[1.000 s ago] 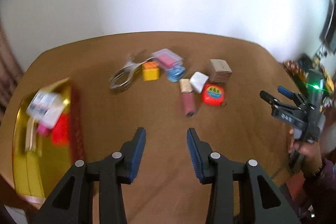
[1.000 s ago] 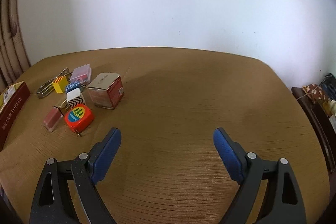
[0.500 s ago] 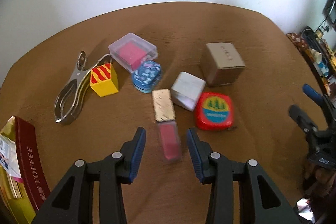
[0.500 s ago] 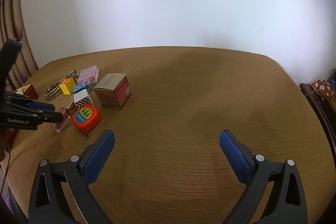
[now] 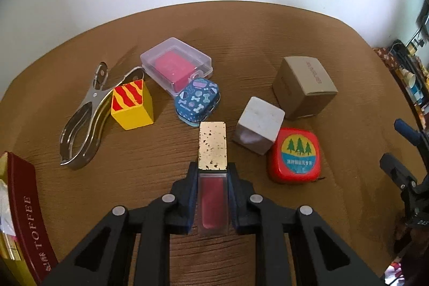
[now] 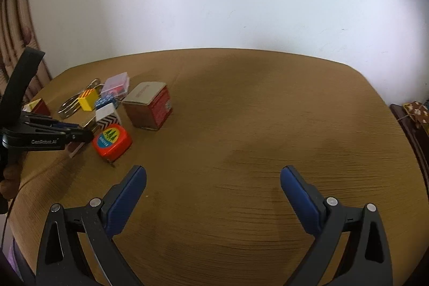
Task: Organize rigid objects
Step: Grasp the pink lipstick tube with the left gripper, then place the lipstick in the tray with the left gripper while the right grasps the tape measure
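The left tongs [image 5: 213, 195] were closing on the lip-gloss tube [image 5: 213, 170], which lay flat on the tabletop [image 5: 268, 26] between their pads, beside the red tape measure [image 5: 295, 156]. The pick-up step was in hand; next would likely come a lift toward the toffee box [image 5: 26, 219]. The right tongs [image 6: 213, 195] hung wide open, empty.

The left gripper [image 5: 213, 176] is closing on the red lipstick tube [image 5: 213, 201], whose gold cap [image 5: 212, 149] sticks out past the fingertips, with a red tape measure [image 5: 295, 155] to the right of the fingers.
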A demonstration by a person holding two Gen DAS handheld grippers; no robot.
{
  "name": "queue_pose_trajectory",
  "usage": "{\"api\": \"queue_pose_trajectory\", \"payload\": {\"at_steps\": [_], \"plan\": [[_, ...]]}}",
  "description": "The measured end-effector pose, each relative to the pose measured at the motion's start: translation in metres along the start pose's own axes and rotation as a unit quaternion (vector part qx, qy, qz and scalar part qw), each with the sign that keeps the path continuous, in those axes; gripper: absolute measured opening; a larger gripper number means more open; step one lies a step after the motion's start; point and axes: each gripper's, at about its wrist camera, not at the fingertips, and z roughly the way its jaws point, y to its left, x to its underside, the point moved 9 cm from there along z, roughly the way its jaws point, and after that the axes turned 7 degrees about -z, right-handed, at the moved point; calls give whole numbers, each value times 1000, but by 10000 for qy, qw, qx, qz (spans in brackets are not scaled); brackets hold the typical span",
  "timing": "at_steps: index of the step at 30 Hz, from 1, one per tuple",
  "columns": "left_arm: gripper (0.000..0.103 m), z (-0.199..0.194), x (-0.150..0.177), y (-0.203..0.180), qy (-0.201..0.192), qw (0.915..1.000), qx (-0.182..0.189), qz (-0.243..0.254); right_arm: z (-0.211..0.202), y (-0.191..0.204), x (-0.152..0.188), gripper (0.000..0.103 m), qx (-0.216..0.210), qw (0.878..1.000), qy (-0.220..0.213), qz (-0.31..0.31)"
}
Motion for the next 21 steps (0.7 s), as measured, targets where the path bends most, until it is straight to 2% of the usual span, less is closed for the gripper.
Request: {"api": "queue_pose_trajectory", "payload": {"at_steps": [2,6,8,10,11,13,15,21], "plan": [[20,-5,7,0,-74,9999,-83,-77,-1,5,-1,97,-170,9998,-50,-47],[20,-24,28,4,-136,9988,143,-449,-1,34,-4,89,-1055,9943,-23,-136],[20,-39,40,8,-185,9972,364,-634,4,54,-8,87,-1516,9881,67,-266],[20,-51,50,15,-237,9961,343,-782,7,69,-15,87,-1683,9843,56,-525],[20,-55,53,13,-234,9958,352,-818,11,80,-18,87,-1898,9795,133,-669],[20,-67,64,16,-219,9941,464,-957,19,94,-23,84,-2008,9751,238,-914],[20,-75,74,19,-212,9932,477,-1037,28,103,-26,76,-2039,9714,348,-1165],[20,-84,94,28,-132,9889,667,-1324,50,114,-32,73,-2106,9641,598,-1500]]}}
